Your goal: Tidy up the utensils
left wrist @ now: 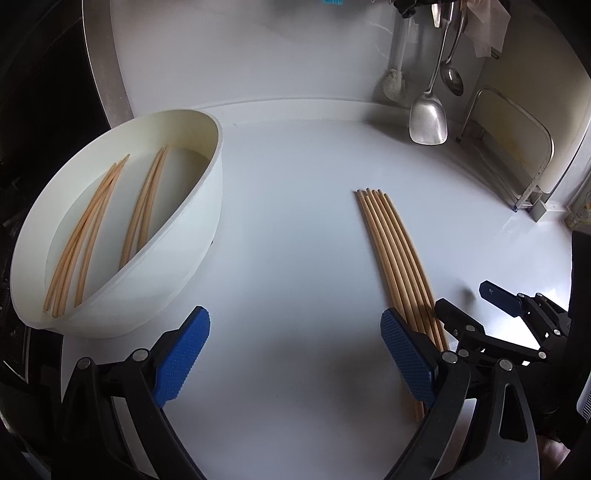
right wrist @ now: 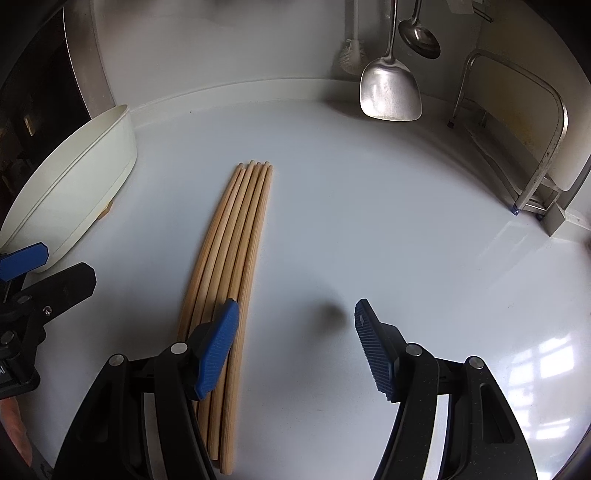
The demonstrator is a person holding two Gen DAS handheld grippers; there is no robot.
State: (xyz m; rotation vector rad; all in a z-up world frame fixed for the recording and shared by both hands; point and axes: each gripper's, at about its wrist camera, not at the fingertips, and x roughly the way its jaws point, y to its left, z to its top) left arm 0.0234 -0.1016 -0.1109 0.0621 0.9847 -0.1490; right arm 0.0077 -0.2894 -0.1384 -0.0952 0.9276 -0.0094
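Several wooden chopsticks (left wrist: 395, 258) lie side by side in a neat row on the white counter; the right wrist view shows the same chopsticks (right wrist: 232, 254). A white bowl (left wrist: 177, 258) at the left holds several more chopsticks (left wrist: 107, 218) in two loose groups. My left gripper (left wrist: 295, 354) is open over bare counter between the bowl and the row, its right finger beside the row's near ends. My right gripper (right wrist: 295, 343) is open too, nothing between its pads, its left finger (right wrist: 218, 347) over the row's near part. It shows in the left wrist view as the right gripper (left wrist: 476, 299).
A metal spatula (right wrist: 389, 85) and a ladle (right wrist: 419, 35) hang at the back wall beside a white brush (right wrist: 351, 51). A metal rack (right wrist: 535, 155) with a board stands at the right. The white bowl (right wrist: 74, 184) sits at the left edge, and a dark opening lies beyond it.
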